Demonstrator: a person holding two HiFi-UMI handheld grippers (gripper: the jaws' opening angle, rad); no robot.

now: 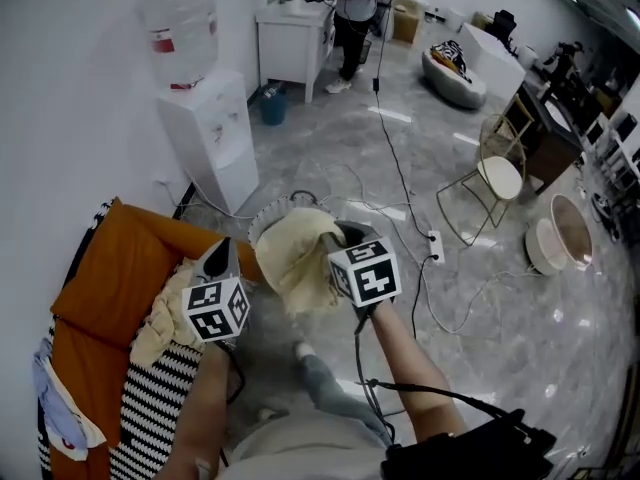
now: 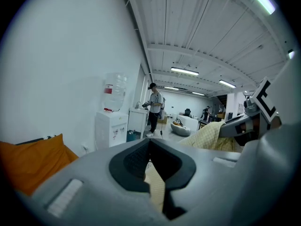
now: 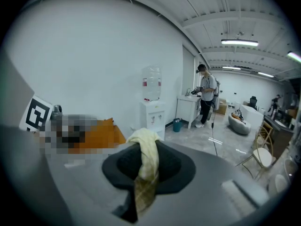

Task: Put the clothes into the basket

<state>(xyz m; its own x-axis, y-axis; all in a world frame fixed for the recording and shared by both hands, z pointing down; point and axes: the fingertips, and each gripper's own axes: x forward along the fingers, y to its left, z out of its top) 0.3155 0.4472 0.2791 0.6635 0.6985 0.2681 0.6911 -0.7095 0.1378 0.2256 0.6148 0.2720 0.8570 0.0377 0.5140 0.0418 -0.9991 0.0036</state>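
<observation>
Both grippers are on one pale yellow cloth (image 1: 292,256). Left gripper (image 1: 224,248): in its own view the jaws are nearly together, with a strip of checked yellow fabric pinched between the pads, so it's holding cloth. Right gripper (image 1: 347,236): jaws narrow and clamped on a bunched fold of the same cloth, which humps over the jaw tips and hangs down through the gap. From the head view the cloth hangs bunched between the two grippers, right over the white ribbed basket (image 1: 262,218) on the floor, and it covers most of the opening. I can't tell whether its lower edge touches the rim. The left gripper sits just left of the basket and the right gripper is over the basket's right side. Both marker cubes face the head camera. Left of the basket is an orange cushion (image 1: 120,268). A second pale garment (image 1: 160,326) lies crumpled on the cushion's near edge, below the left gripper, with black-and-white striped fabric (image 1: 150,413) next to it. A water dispenser (image 1: 215,138) stands against the wall beyond the basket, to its left. A black cable (image 1: 400,183) runs across the floor to the right of the basket, with a power strip (image 1: 435,240) close by. A gold wire chair (image 1: 495,173) stands further right. Well beyond the basket, a person (image 1: 352,18) stands at a white cabinet (image 1: 290,43).
</observation>
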